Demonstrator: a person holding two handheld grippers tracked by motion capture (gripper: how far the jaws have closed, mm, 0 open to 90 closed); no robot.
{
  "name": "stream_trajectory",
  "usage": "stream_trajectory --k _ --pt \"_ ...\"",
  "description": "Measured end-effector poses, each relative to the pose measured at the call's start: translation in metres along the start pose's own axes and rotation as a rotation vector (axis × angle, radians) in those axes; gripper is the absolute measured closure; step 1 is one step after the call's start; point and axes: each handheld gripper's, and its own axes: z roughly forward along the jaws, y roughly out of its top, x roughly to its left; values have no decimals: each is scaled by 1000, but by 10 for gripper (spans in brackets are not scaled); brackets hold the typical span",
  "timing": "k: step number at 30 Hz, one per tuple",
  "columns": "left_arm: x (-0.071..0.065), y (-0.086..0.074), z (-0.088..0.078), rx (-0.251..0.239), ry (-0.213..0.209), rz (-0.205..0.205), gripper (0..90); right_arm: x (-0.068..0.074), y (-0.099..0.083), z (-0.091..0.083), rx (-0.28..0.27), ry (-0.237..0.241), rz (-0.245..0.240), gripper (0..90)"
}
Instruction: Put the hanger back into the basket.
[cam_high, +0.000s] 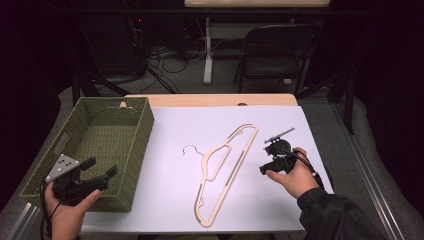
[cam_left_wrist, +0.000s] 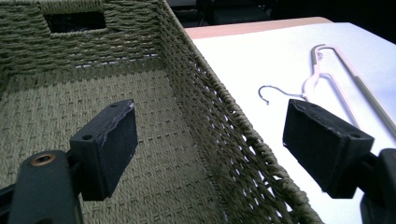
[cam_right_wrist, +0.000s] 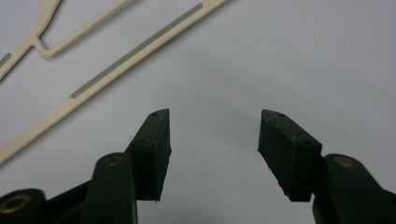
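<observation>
At the lower left of the high view, the left gripper (cam_high: 102, 167) hangs wide open over the woven basket (cam_high: 131, 150). The cream hanger (cam_high: 226, 172) lies flat mid-frame on the white tabletop (cam_high: 165, 190). Right of it, the right gripper (cam_high: 263, 160) hovers partly open, empty.

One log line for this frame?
left tongs: open, straddling basket wall | right tongs: open, empty | hanger: flat on table
</observation>
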Motion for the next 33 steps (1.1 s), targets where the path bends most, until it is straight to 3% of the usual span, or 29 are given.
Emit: stream_trajectory --k 3,8,12,19,23,24,26,27,29,31,32,33 --pt "0 1 -1 -6 4 -3 181 3 10 2 21 -16 -6 459" --pt "3 0 -1 3 7 -20 182 6 25 5 61 11 40 454" --pt "2 -1 1 14 -19 -1 192 10 34 13 77 -13 40 452" --pt "-5 0 3 27 -60 16 260 17 42 26 119 -12 70 437" --pt "-6 1 3 26 -49 25 260 23 47 34 112 3 74 423" --pt "-6 1 3 28 -42 24 260 25 51 34 162 6 67 420" --pt "-5 1 3 25 -41 19 260 29 52 41 124 6 74 418" --pt "-5 1 3 24 -40 16 260 32 54 43 123 8 93 416" --pt "-5 1 2 24 -36 19 260 36 57 49 132 6 81 408" --pt "-5 1 2 24 -36 20 260 39 59 53 158 2 73 402" --pt "-5 1 2 26 -34 21 260 40 61 53 197 20 72 396" --pt "-5 1 2 27 -34 21 260 44 60 58 164 12 92 390"
